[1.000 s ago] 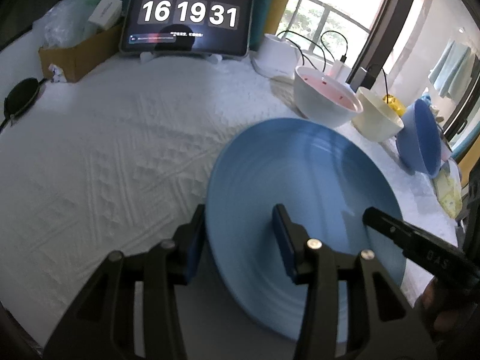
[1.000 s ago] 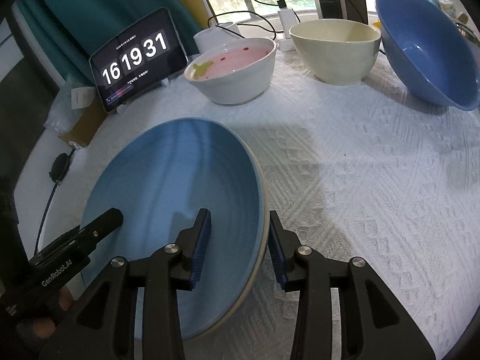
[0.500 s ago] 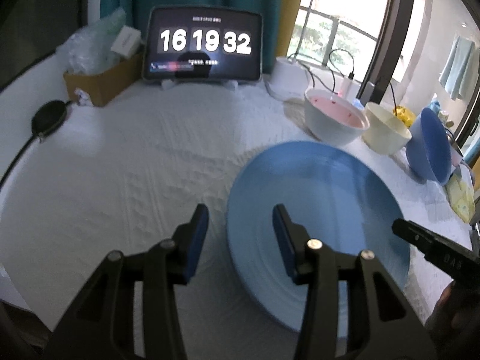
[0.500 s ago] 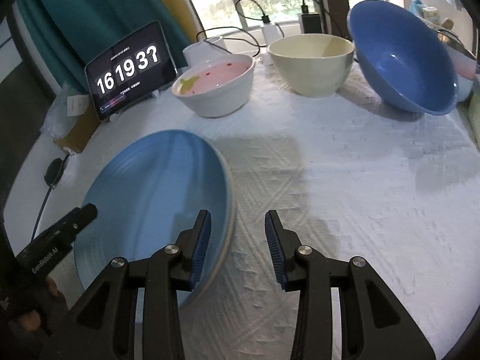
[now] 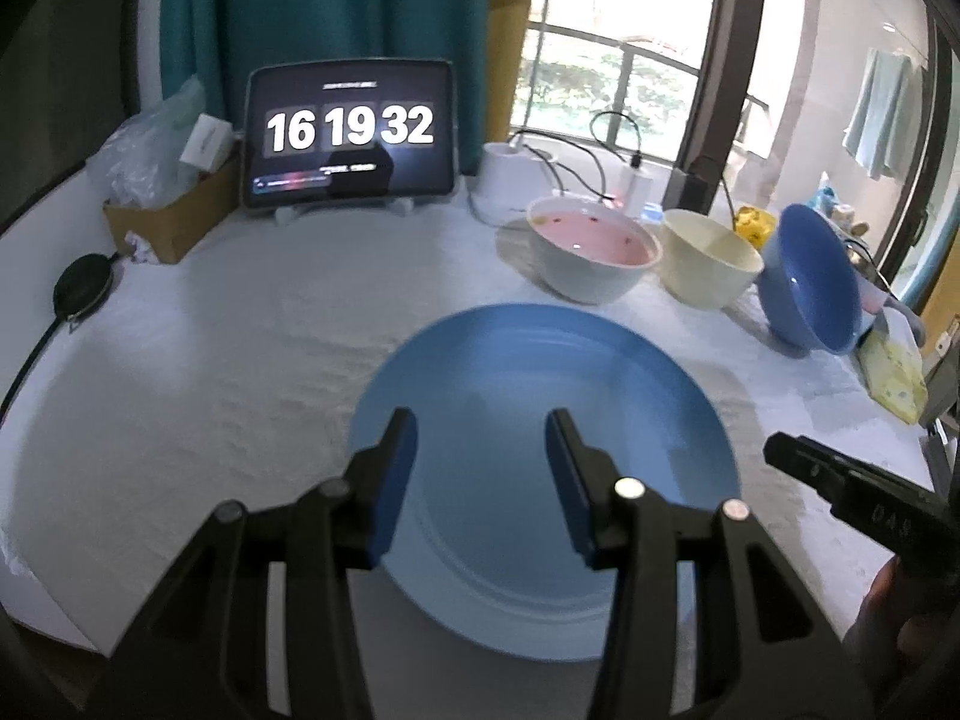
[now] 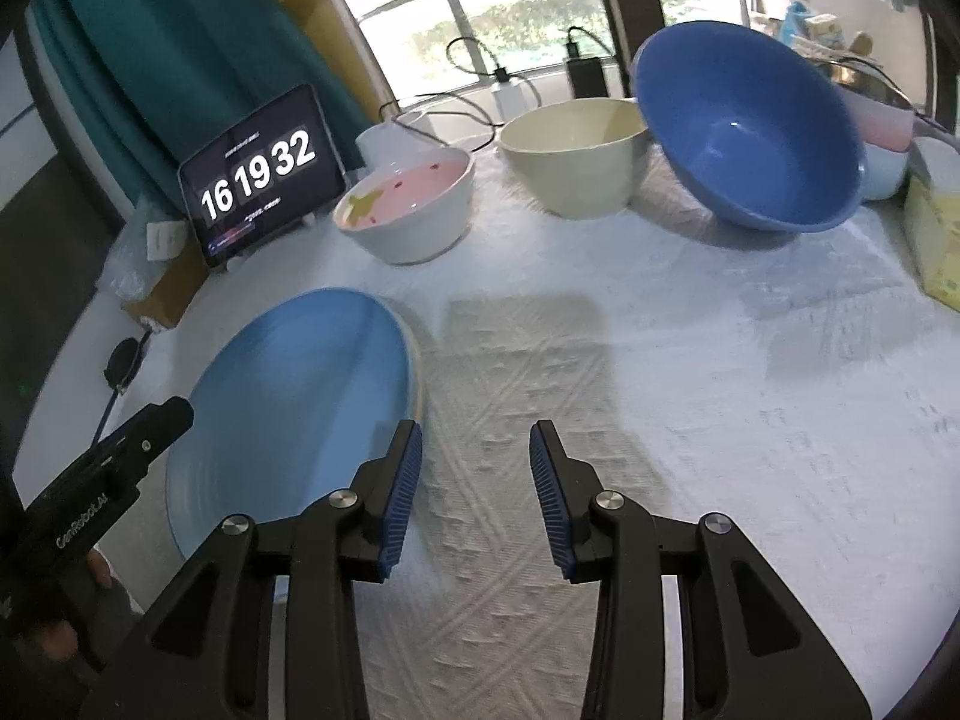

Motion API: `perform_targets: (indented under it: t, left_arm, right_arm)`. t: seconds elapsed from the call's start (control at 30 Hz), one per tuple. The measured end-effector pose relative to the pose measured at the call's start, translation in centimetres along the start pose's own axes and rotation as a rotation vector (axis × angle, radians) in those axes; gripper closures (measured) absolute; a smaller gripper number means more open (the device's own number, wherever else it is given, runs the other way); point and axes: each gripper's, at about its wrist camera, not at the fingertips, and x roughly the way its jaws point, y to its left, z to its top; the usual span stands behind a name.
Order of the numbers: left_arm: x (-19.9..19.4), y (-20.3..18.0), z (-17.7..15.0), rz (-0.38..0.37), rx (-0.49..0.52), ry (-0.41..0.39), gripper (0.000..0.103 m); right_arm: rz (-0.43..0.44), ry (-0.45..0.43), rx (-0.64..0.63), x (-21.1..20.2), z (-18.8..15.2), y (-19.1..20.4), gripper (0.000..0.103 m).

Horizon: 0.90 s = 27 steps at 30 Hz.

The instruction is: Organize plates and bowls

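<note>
Left claw [image 5: 480, 468], right claw [image 6: 475, 474] both spread, empty; white textured tablecloth [image 6: 690, 420], window [image 6: 510, 6] behind.

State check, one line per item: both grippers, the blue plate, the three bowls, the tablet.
left gripper: open, empty, above the plate
right gripper: open, empty, beside the plate's rim
blue plate: flat on the tablecloth, empty, not gripped
pink-lined bowl: upright, speckled inside
cream bowl: upright, empty
blue bowl: tilted, mouth toward the camera
tablet: propped up, on, reads 16 19 32
</note>
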Motion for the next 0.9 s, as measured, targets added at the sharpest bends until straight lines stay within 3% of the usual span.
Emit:
perform_targets:
  t: [0.63, 0.9]
  left_arm:
    - [-0.5, -7.1, -0.2, -0.057, 0.11, 0.011, 0.057]
    - [0.4, -10.0, -0.1, -0.114, 0.132, 0.046, 0.057]
  right_arm:
    - [-0.028, -0.061, 0.092, -3.4, -0.2, -6.3, 0.064]
    - [-0.051, -0.079, 0.117, -4.3, 0.1, -8.9, 0.063]
